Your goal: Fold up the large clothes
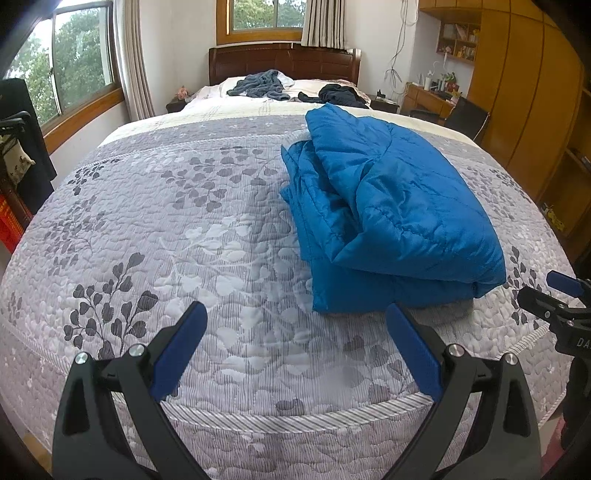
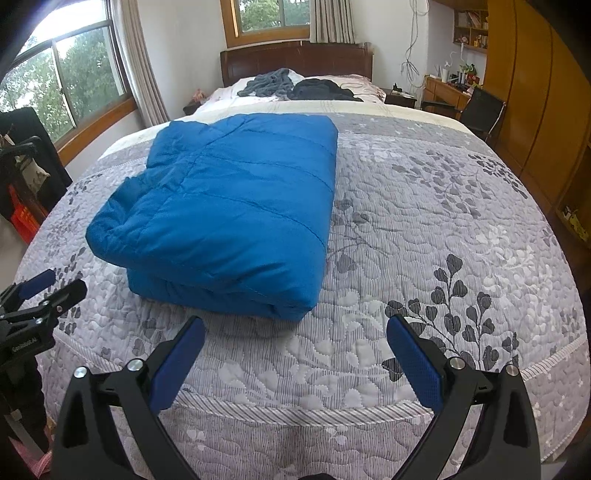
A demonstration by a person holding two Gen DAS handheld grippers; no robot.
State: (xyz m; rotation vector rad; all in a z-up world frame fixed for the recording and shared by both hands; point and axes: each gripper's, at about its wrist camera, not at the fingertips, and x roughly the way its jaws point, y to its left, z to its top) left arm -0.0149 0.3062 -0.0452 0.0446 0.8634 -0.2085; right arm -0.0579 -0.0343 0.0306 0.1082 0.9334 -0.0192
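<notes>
Bedroom, wooden headboard [image 1: 284, 61] at far end. Bed [image 1: 184, 229] covered by grey leaf-print quilt. Blue quilted jacket [image 2: 225, 206] lies folded in a thick bundle on the quilt near the foot edge. Left claw [image 1: 295, 347]: fingers spread apart, empty, jacket ahead and to its right, not touching. Right claw [image 2: 295, 350]: fingers spread apart, empty, jacket ahead and to its left, just beyond the fingertips.

Premises: a home bedroom. A quilted bed [image 1: 221, 229] with wooden headboard [image 1: 284, 61], curtained windows [image 1: 266, 14]. Wardrobe [image 1: 524, 92] along the right wall.
</notes>
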